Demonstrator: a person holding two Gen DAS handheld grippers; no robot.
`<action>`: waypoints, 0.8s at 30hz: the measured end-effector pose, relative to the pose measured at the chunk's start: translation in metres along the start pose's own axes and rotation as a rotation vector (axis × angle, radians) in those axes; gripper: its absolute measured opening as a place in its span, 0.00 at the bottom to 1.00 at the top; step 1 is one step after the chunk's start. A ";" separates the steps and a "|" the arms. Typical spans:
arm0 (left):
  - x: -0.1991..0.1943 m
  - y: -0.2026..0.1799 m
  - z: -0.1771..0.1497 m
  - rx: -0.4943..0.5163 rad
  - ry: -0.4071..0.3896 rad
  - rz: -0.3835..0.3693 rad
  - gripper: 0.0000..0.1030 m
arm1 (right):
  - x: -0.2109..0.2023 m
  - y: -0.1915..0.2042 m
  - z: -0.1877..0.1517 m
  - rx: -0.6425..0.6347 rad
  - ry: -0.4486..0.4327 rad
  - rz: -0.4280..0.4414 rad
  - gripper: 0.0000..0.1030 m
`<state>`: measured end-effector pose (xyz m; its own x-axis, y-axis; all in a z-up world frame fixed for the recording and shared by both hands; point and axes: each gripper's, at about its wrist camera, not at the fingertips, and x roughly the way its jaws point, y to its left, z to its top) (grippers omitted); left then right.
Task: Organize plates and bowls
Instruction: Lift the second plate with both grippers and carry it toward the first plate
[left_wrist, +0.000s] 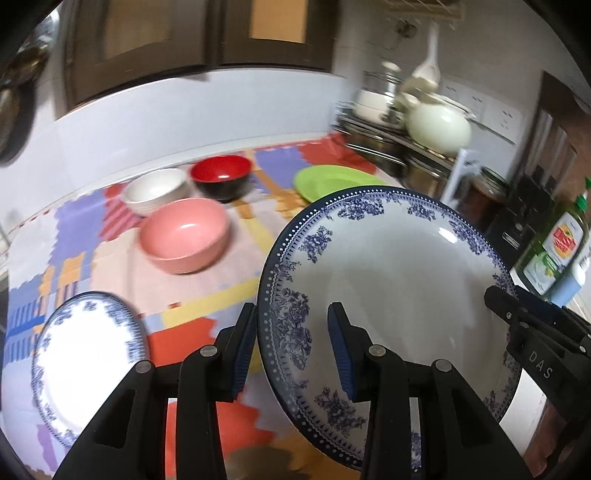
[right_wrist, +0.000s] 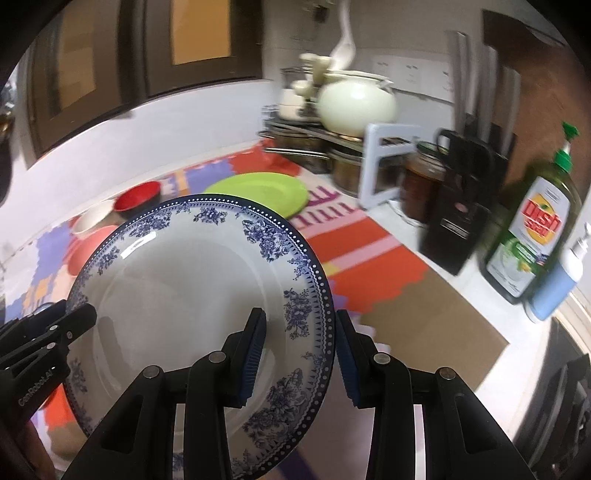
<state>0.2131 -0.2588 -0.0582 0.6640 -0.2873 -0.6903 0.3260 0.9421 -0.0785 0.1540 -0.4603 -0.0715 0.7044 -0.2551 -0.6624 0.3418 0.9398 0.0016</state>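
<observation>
A: Both grippers have the big blue-and-white plate (left_wrist: 388, 295) up off the tabletop (left_wrist: 207, 295). The left gripper (left_wrist: 293, 347) pinches the plate's left rim, one jaw under and one on the face; the right gripper (right_wrist: 301, 354) pinches the opposite rim the same way.

B: So what worries you?

A: The plate is tilted and held only by two edge grips on glazed china. If one hand pulls ahead or twists against the other, I'd expect the rim to slide out of the pads.

B: And below it?

A: The pink bowl (left_wrist: 184, 236), the white bowl (left_wrist: 157, 190) and the red-and-black bowl (left_wrist: 221, 177) sit close together at the back left, the green plate (left_wrist: 332, 179) behind. A smaller blue-and-white plate (left_wrist: 88, 350) lies near the front left. Drop it and something probably chips.

B: The right side?

A: The dish soap bottle (right_wrist: 532, 229) and the blue pump bottle (right_wrist: 557, 280) stand near; a wide swing could knock them.

B: Putting it down?

A: Landing rim-first could trap a lower jaw underneath.
</observation>
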 end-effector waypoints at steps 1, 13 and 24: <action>-0.002 0.008 0.000 -0.009 -0.003 0.010 0.38 | 0.000 0.005 0.001 -0.005 -0.001 0.008 0.37; -0.032 0.096 -0.011 -0.116 -0.031 0.125 0.38 | -0.005 0.101 0.008 -0.114 -0.021 0.133 0.37; -0.058 0.172 -0.027 -0.202 -0.040 0.235 0.38 | -0.009 0.181 0.007 -0.206 -0.026 0.243 0.37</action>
<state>0.2123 -0.0755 -0.0513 0.7327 -0.0603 -0.6779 0.0229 0.9977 -0.0640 0.2139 -0.2899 -0.0601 0.7665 -0.0204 -0.6419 0.0297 0.9996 0.0038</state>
